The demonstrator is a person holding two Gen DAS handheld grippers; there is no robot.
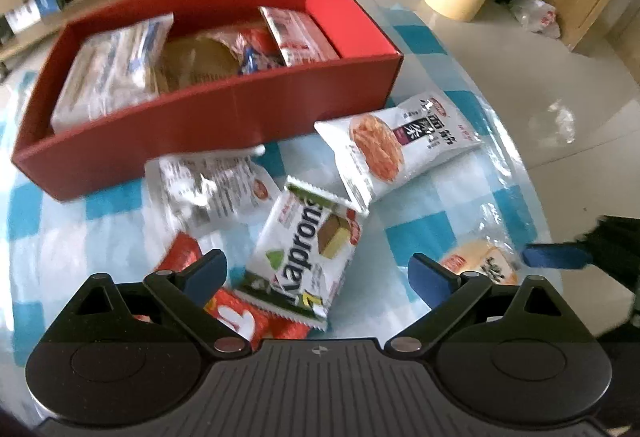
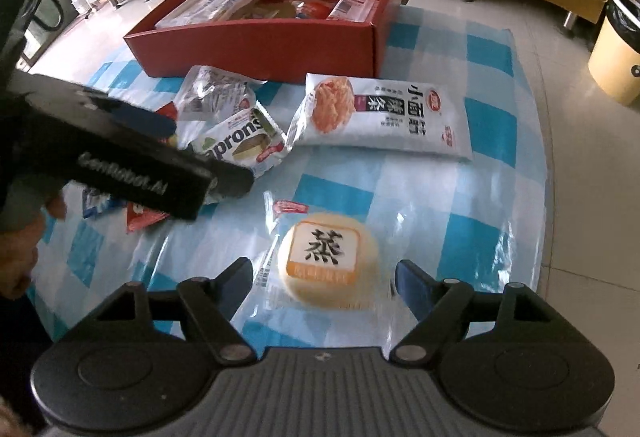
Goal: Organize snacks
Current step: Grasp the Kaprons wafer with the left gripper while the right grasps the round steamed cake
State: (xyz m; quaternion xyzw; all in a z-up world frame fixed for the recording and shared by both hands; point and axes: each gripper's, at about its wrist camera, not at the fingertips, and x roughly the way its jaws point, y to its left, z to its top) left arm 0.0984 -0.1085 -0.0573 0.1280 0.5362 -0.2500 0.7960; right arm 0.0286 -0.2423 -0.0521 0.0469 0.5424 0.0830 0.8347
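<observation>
Right gripper stands half open and empty, poised over the steamed cake, one blue pad to each side of the wrapper, neither visibly pressing it. Left gripper is wide and empty too, hanging over the wafer packet, which lies tilted on the checked tablecloth atop an orange-red packet. Just beyond sit a crumpled silver packet and a white noodle-strip packet, both close to the front wall of the red box, neither inside it. The box itself already holds several items: a large clear-wrapped pack on its left, something brown in the middle, a red-and-white packet at its right; exact count unclear through blur. From the right wrist view one more small blue-and-white wrapper shows under the left tool. Judgement: partly done. Roughly half a dozen snacks remain loose on the table, none in hand.
</observation>
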